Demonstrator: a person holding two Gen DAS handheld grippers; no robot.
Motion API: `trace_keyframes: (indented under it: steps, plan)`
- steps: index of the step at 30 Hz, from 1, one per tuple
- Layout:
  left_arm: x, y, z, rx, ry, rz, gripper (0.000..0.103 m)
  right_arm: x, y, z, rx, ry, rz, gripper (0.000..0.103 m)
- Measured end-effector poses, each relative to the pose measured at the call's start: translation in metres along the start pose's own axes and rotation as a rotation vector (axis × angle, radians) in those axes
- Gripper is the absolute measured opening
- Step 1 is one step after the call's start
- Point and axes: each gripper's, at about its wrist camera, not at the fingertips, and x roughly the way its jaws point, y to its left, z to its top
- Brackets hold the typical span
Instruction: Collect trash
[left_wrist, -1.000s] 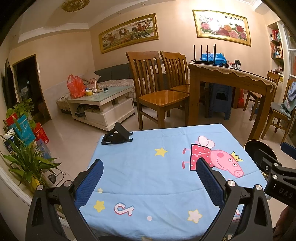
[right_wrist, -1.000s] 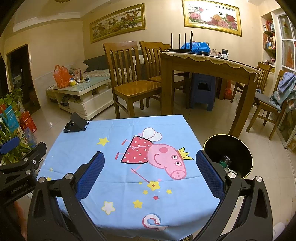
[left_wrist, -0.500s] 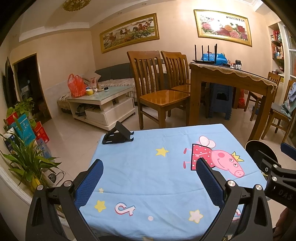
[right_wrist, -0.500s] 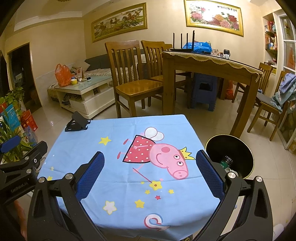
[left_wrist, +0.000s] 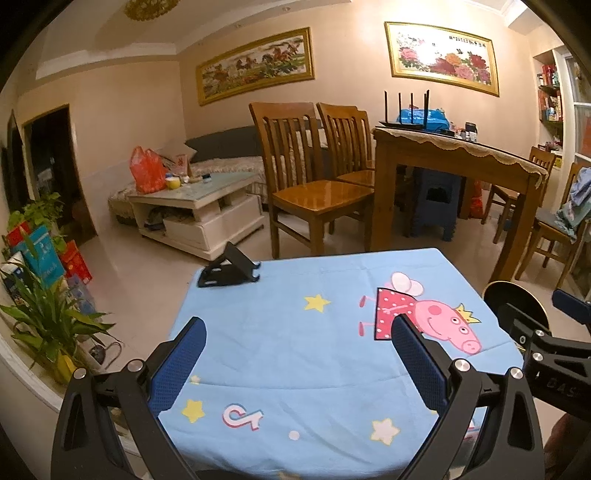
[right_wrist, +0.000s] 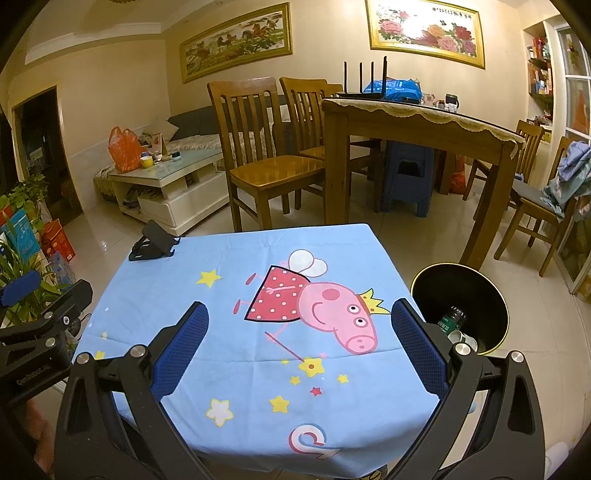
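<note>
I am holding my left gripper (left_wrist: 295, 363) and my right gripper (right_wrist: 299, 347) low over the near edge of the small table (right_wrist: 155, 291) draped in a pale blue cartoon-pig cloth, and both pairs of blue-padded jaws are standing wide apart with nothing between them. Very little is changing from the earlier frames: both views are drifting only slightly, the framed pictures and wooden chairs (right_wrist: 258, 147) sliding a touch across the wall, and the cloth is staying just as bare as it was a second ago. The only thing resting on it is the black folding phone stand (right_wrist: 153, 245) at the far left corner, which I judge is not trash. The trash itself is sitting in the round black waste bin with a yellow rim (right_wrist: 461, 306) on the floor just beside the table's right edge: a clear plastic bottle with a green label (right_wrist: 451, 319) and a small white cup-like piece (right_wrist: 458, 336) are lying inside it. From that I am judging the collecting to be finished or nearly so, and I am hovering with empty jaws instead of reaching. In the left wrist view my right gripper's black frame is showing at the right side, near the bin.
</note>
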Motion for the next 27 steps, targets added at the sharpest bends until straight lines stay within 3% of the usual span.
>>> trace_keyframes:
  steps: [4, 9, 19, 27]
  plan:
    - [0.001, -0.002, -0.001, 0.017, -0.003, 0.013, 0.097, 0.003, 0.001, -0.003, 0.003, 0.007, 0.003, 0.098]
    - [0.008, 0.002, -0.002, -0.003, 0.035, -0.064, 0.097, 0.004, 0.001, -0.003, 0.005, 0.009, 0.006, 0.098]
    - [0.014, 0.005, -0.002, 0.036, 0.025, 0.011, 0.097, 0.007, 0.000, -0.006, 0.009, 0.020, 0.007, 0.098]
    - [0.016, 0.006, -0.003, 0.027, 0.032, 0.021, 0.097, 0.011, 0.001, -0.009, 0.011, 0.025, 0.009, 0.098]
